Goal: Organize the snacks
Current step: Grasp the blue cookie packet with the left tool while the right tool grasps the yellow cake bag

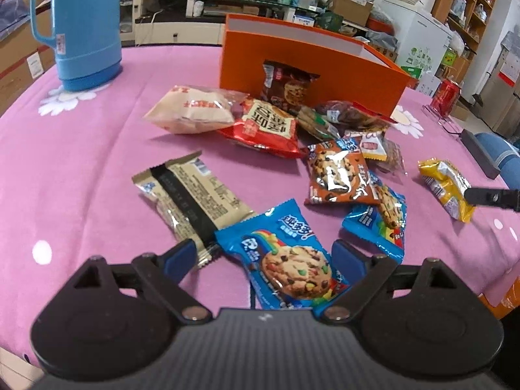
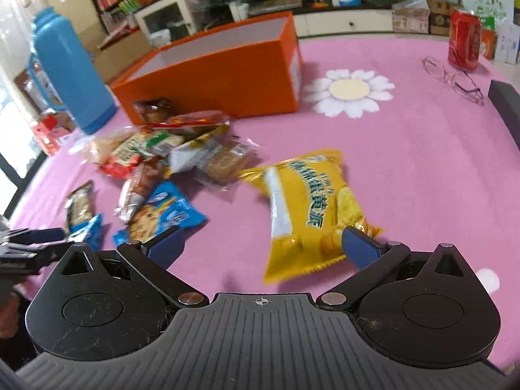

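An open orange box (image 1: 312,65) stands at the back of the pink table; it also shows in the right wrist view (image 2: 214,65). Several snack packets lie in front of it. My left gripper (image 1: 265,261) is open, its fingers on either side of a blue cookie packet (image 1: 282,256). A beige bar packet (image 1: 191,201) lies just to its left. My right gripper (image 2: 263,243) is open over a yellow packet (image 2: 308,208), whose lower corner lies against the right finger (image 2: 359,248). That yellow packet also shows in the left wrist view (image 1: 447,187).
A blue thermos (image 1: 81,26) stands at the back left. A red can (image 2: 464,40), glasses (image 2: 455,78) and a dark box (image 2: 507,104) lie at the right. A brown cookie packet (image 1: 338,172) and a red packet (image 1: 266,126) lie mid-table.
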The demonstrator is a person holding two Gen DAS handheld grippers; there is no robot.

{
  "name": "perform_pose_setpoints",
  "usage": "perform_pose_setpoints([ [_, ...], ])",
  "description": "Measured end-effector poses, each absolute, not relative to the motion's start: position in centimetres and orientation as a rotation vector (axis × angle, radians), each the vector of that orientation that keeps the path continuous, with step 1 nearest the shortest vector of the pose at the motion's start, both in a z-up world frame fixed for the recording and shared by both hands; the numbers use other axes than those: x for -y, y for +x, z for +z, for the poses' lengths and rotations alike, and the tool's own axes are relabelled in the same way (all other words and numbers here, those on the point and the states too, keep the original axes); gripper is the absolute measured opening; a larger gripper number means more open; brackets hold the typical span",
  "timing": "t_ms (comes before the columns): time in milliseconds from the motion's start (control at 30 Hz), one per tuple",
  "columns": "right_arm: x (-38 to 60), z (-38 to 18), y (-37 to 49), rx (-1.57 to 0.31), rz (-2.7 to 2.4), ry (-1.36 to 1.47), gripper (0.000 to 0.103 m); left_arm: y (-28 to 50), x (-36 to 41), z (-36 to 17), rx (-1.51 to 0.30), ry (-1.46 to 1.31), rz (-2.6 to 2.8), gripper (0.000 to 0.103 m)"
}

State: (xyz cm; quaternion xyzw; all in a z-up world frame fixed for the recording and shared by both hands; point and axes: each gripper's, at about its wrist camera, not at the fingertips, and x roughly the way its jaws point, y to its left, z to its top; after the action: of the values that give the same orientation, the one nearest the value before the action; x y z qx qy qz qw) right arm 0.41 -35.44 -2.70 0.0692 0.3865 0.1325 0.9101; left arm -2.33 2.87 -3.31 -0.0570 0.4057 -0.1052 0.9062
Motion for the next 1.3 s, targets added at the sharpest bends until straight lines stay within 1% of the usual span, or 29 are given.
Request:
perform_pose_setpoints([
  [100, 35.2, -1.7, 1.1, -0.743, 0.227, 0.034, 0.093, -2.2, -2.9, -3.3, -0.842, -0.142, -0.227, 0.091],
  [267, 34.3, -3.6, 4.9, -0.822, 0.253, -0.016, 0.093, -1.6, -2.2, -3.8, -0.867, -0.15, -0.215, 0.091],
  [400, 34.1, -4.7, 4.9, -0.843, 0.237, -0.053, 0.09, -1.0, -1.0, -4.3, -0.876, -0.117, -0.192, 0.091],
  [467, 34.0, -5.3, 5.1, -0.864, 0.235, -0.067, 0.089, -1.3, -0.2, -4.3, -0.871, -0.062, -0.202, 0.089],
  [500, 34.0, -5.6, 5.1, -0.874, 0.232, -0.059, 0.09, -1.5, 0.0, -4.3, -0.87, -0.034, -0.206, 0.084],
  [567, 33.8, -5.7, 4.9, -0.872, 0.233, -0.076, 0.09, -1.9, 0.4, -4.5, -0.86, 0.044, -0.205, 0.086],
  [667, 33.6, -5.7, 4.9, -0.877, 0.236, -0.058, 0.093, -1.3, -0.1, -4.7, -0.849, 0.106, -0.126, 0.085],
  [700, 33.5, -5.7, 4.8, -0.877, 0.243, -0.05, 0.093, -1.0, -0.4, -4.6, -0.843, 0.105, -0.101, 0.084],
  [733, 33.4, -5.6, 4.9, -0.876, 0.245, -0.045, 0.093, -0.8, -0.6, -4.5, -0.846, 0.095, -0.092, 0.079],
  [767, 33.4, -5.5, 5.0, -0.874, 0.241, -0.034, 0.093, -0.8, -0.8, -4.3, -0.849, 0.068, -0.105, 0.077],
  [800, 33.4, -5.4, 5.2, -0.871, 0.236, -0.019, 0.093, -0.8, -0.8, -4.3, -0.853, 0.045, -0.122, 0.078],
  [833, 33.5, -5.3, 5.3, -0.865, 0.232, -0.004, 0.093, -0.9, -0.7, -4.3, -0.858, 0.033, -0.135, 0.082],
  [1067, 32.9, -5.5, 6.0, -0.874, 0.211, -0.007, 0.093, -1.2, 0.1, -4.6, -0.869, 0.033, -0.13, 0.084],
  [1200, 32.6, -5.8, 6.0, -0.865, 0.21, -0.043, 0.094, -1.3, 0.6, -4.8, -0.876, 0.053, -0.124, 0.09],
  [1300, 32.3, -5.9, 5.8, -0.865, 0.207, -0.08, 0.094, -1.6, 0.8, -4.8, -0.875, 0.058, -0.133, 0.09],
])
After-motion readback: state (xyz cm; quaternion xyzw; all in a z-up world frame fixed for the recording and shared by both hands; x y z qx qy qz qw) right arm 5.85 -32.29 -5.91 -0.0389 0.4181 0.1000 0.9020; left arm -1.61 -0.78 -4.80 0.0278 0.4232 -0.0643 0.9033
